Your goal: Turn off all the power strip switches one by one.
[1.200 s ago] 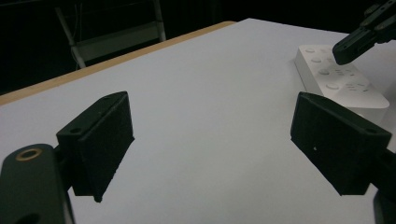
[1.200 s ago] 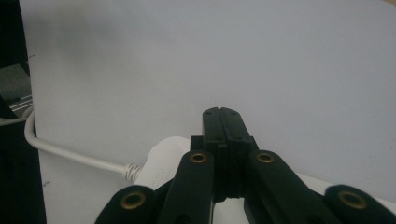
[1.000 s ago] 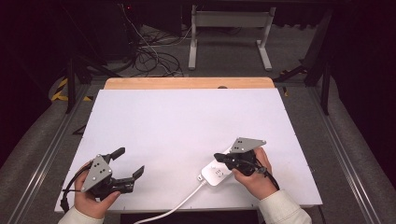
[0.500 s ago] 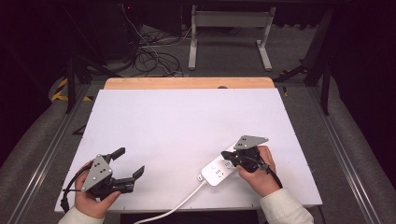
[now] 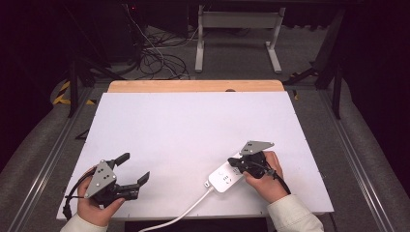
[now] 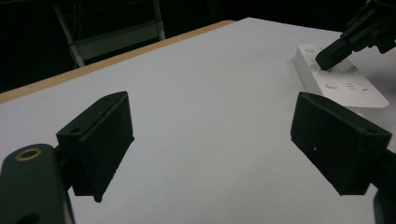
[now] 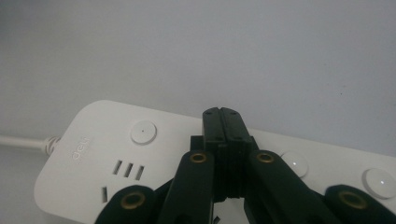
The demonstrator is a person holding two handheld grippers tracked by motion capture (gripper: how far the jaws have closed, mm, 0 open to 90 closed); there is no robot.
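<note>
A wide white surface [image 5: 193, 140] is seen from above, with a strip of bare wood along its far edge [image 5: 196, 86]. Beyond it, on the dark floor, a tangle of cables [image 5: 154, 58] and the pale legs of a metal frame [image 5: 237, 38] are made out.

A white power strip [image 5: 223, 178] is laid flat near the front right of the surface, angled, with its white cord [image 5: 179, 215] led off toward the front edge. In the right gripper view the strip [image 7: 107, 149] is shown close up: round buttons, slotted sockets and a faint embossed mark near the cord end are seen on its top face.

The right claw [image 5: 238, 164] is held in the person's right hand [image 5: 266, 181] and is pressed down onto the top of the strip. Its jaws are clenched together with nothing between them, and in the right gripper view the right claw [image 7: 221, 114] is seen with its joined tips resting on the strip between two buttons. In the left gripper view the same tips [image 6: 327, 59] are seen touching the strip [image 6: 345, 84].

The left claw [image 5: 133, 169] is held in the left hand [image 5: 94, 205] at the front left, well apart from the strip. Its jaws are spread wide and released, with nothing held; in the left gripper view the left claw [image 6: 210, 140] is seen with bare white surface between its two black pads [image 6: 105, 140].
</note>
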